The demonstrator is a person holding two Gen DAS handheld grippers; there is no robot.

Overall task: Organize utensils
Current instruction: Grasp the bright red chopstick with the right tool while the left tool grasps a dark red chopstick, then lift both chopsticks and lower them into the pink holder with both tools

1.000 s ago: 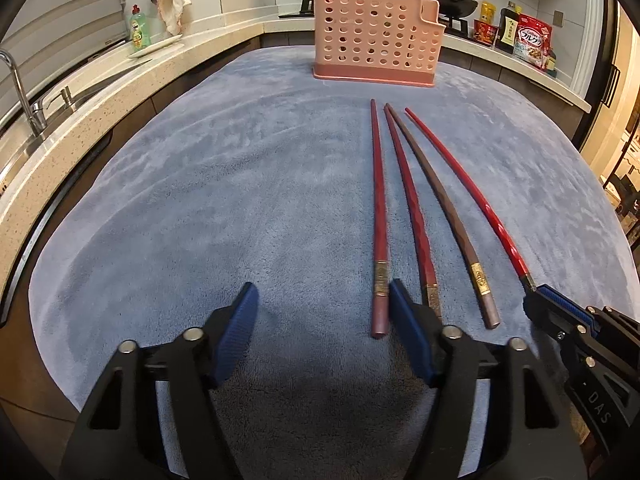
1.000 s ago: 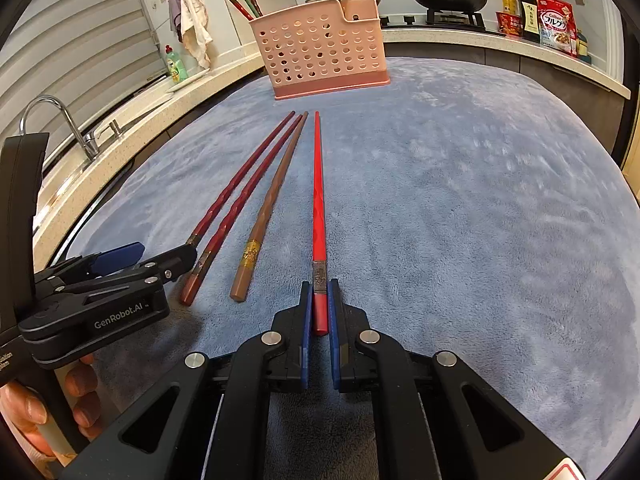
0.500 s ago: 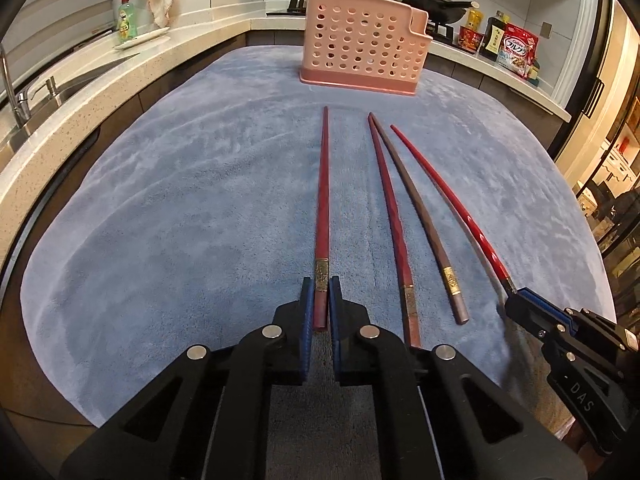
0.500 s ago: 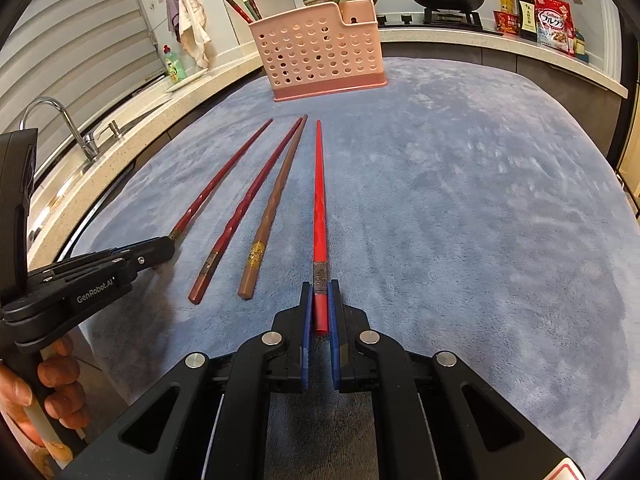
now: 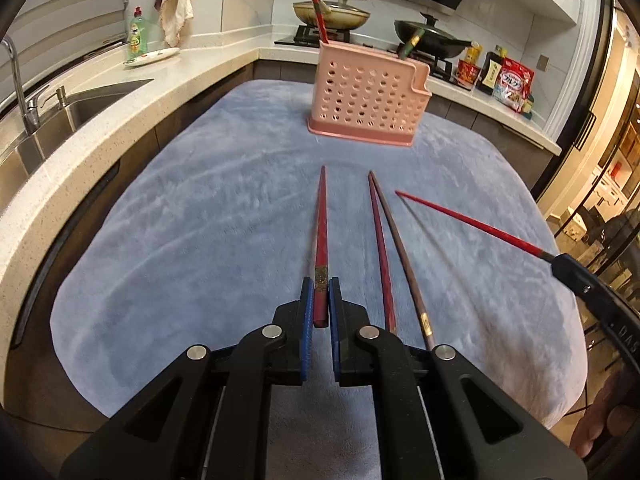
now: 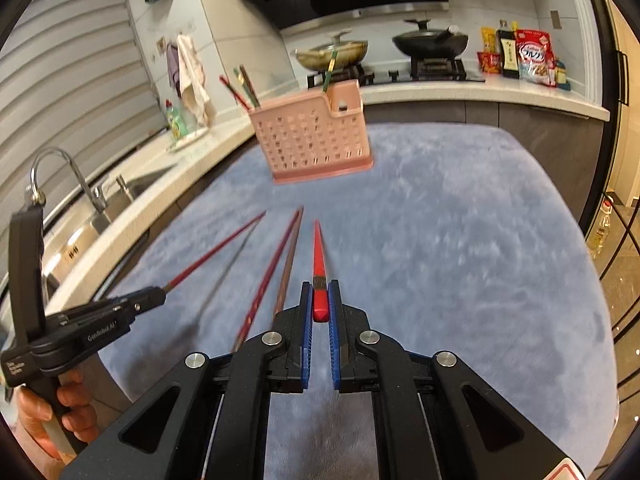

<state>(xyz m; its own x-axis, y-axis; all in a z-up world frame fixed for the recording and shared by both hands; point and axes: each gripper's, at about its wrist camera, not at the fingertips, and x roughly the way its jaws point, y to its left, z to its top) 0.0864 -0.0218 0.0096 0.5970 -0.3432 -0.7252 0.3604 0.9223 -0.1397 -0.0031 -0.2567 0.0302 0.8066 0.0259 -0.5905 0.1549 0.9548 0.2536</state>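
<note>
My left gripper (image 5: 319, 300) is shut on the butt of a dark red chopstick (image 5: 321, 224) and holds it off the grey-blue mat (image 5: 200, 220), tip forward. My right gripper (image 6: 319, 300) is shut on a bright red chopstick (image 6: 319, 252), also lifted; it shows in the left wrist view (image 5: 472, 224) at right. Two chopsticks lie on the mat between them: a dark red one (image 5: 380, 240) and a brown one (image 5: 404, 256). The pink perforated utensil basket (image 5: 366, 98) stands at the mat's far end and holds a few chopsticks.
A sink with a tap (image 5: 24, 92) is on the left counter, with a green soap bottle (image 5: 137, 38) behind it. Pans (image 5: 428, 38) sit on the stove behind the basket. Food packets (image 5: 512, 84) stand at the back right.
Both grippers have lifted with their chopsticks, which are now off the mat. One second ago the left gripper was open; it closed on the dark red chopstick.
</note>
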